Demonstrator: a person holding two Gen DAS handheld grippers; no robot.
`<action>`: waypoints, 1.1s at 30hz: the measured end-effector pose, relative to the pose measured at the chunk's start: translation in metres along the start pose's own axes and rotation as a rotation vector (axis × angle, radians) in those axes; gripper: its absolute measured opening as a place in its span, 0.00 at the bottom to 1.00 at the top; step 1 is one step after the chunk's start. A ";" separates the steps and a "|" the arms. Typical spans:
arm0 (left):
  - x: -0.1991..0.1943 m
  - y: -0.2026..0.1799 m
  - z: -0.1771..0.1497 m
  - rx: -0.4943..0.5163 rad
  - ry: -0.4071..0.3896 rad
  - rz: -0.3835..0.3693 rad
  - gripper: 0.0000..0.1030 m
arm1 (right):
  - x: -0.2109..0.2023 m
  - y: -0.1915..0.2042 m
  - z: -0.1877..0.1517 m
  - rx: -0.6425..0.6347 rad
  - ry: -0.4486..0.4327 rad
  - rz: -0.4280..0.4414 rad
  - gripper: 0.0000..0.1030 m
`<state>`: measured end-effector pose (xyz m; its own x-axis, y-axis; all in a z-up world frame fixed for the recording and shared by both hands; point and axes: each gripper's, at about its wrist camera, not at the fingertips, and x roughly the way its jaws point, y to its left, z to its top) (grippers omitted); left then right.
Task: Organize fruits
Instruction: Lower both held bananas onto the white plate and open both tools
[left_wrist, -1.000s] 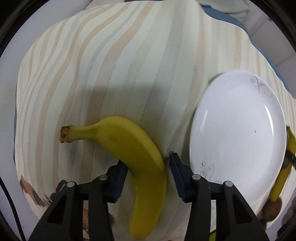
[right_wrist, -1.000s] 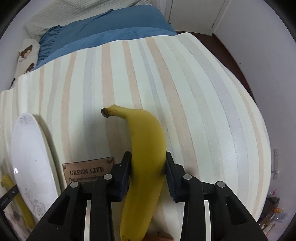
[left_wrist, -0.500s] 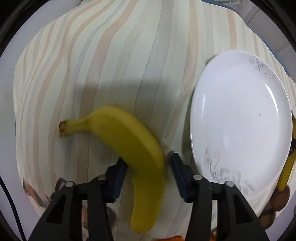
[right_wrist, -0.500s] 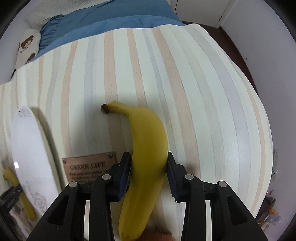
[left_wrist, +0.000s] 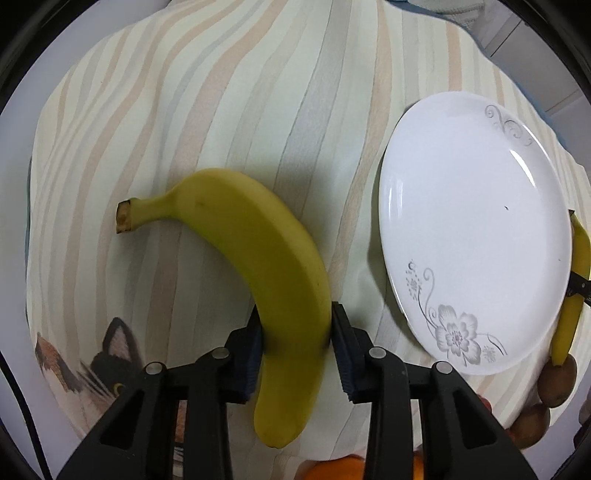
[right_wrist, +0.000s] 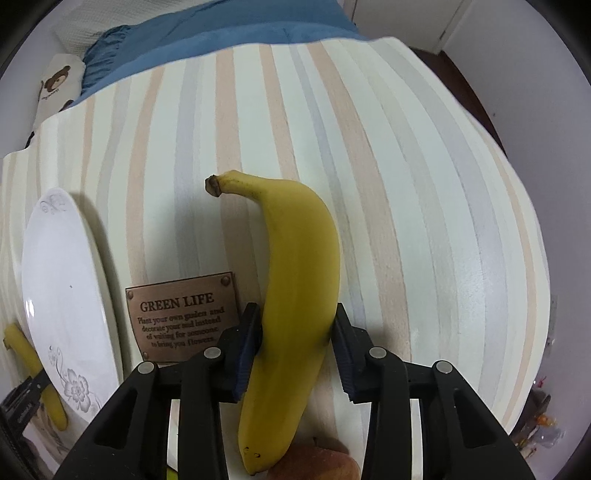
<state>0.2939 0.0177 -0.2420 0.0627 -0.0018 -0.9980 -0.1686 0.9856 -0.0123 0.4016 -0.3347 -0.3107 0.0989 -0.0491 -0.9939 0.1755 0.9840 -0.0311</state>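
My left gripper (left_wrist: 295, 332) is shut on a yellow banana (left_wrist: 258, 251) and holds it above the striped cloth, stem pointing left. A white flowered plate (left_wrist: 472, 229) lies to its right. My right gripper (right_wrist: 297, 328) is shut on a second yellow banana (right_wrist: 299, 280), stem pointing up and left. The same plate (right_wrist: 62, 310) shows at the left of the right wrist view. Each view shows the other gripper's banana at the plate's far edge (left_wrist: 572, 295) (right_wrist: 33, 373).
Brown kiwis (left_wrist: 557, 380) and an orange (left_wrist: 332, 469) lie at the lower right in the left wrist view. A brown "GREEN LIFE" patch (right_wrist: 181, 321) is on the cloth. A reddish fruit (right_wrist: 314, 465) sits below the right banana. Blue bedding (right_wrist: 207, 40) lies beyond.
The left gripper's jaws have closed onto the banana and lifted it slightly; the plate has shifted in view. The right gripper keeps its hold and has moved a little forward.
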 end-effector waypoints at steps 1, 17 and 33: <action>-0.006 0.002 -0.003 0.002 -0.004 0.002 0.30 | -0.003 -0.001 -0.001 -0.001 -0.013 0.006 0.39; -0.115 -0.010 0.007 0.057 -0.155 -0.170 0.30 | -0.114 0.005 -0.048 -0.072 -0.082 0.170 0.36; -0.047 -0.059 0.071 0.098 0.012 -0.309 0.30 | -0.116 0.094 -0.022 -0.154 0.094 0.337 0.36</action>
<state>0.3711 -0.0283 -0.1897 0.0841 -0.3048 -0.9487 -0.0481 0.9497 -0.3094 0.3855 -0.2328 -0.2002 0.0346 0.2904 -0.9563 -0.0010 0.9569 0.2906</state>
